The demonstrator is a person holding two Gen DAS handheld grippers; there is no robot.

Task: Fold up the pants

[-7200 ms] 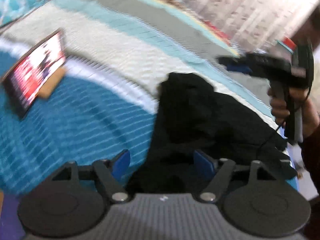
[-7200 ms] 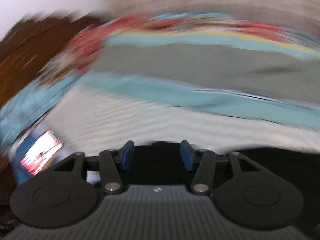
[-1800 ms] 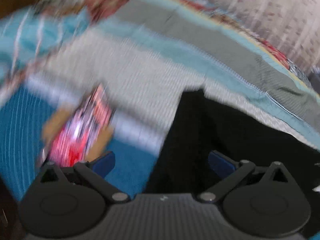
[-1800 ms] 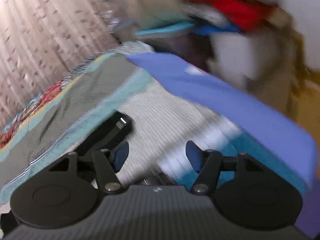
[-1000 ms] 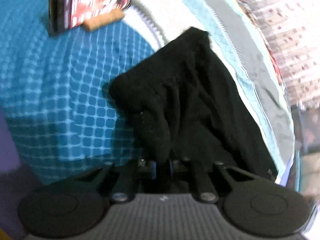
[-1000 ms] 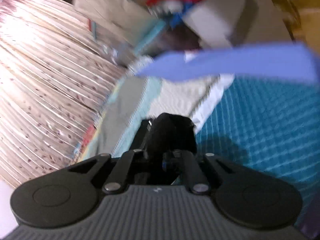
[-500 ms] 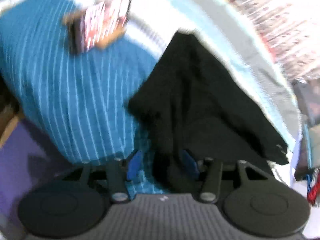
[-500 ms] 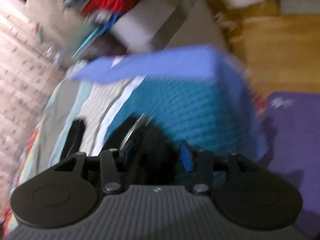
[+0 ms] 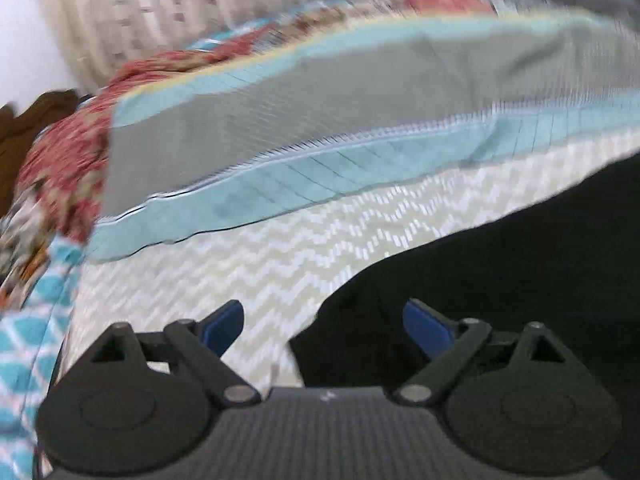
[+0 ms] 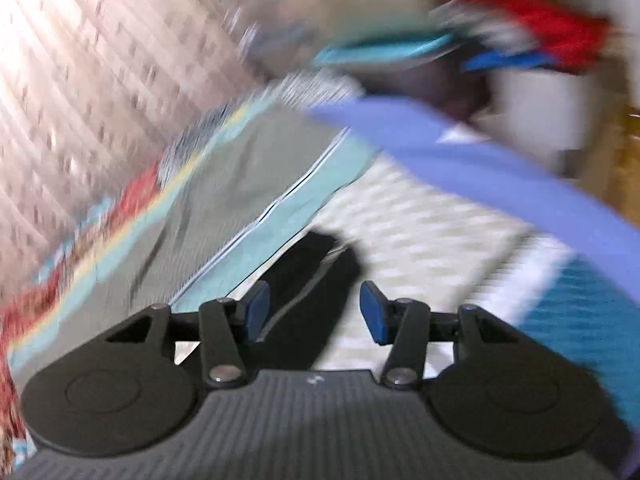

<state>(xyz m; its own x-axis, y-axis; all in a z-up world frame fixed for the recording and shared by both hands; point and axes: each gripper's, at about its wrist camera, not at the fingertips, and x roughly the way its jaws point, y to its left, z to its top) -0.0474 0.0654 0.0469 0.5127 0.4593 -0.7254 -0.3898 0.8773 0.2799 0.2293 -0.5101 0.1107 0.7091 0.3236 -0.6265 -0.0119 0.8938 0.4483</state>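
Both grippers let go of the black pants

Left gripper (image 9: 322,326) jaws are opening wide and right gripper (image 10: 314,311) jaws stand apart, pinching nothing; a second ago both clamped fabric. Black pants (image 9: 500,280) lie released on the zigzag bedspread (image 9: 280,256), one fold apparently laid.

Both views motion-blurred. Black pants (image 9: 500,280) cut off by right + bottom edges in left wrist view, near end hidden under gripper body. Right wrist view: clutter pile (image 10: 520,36) at top too smeared to ID; pants' near part hidden behind gripper body.
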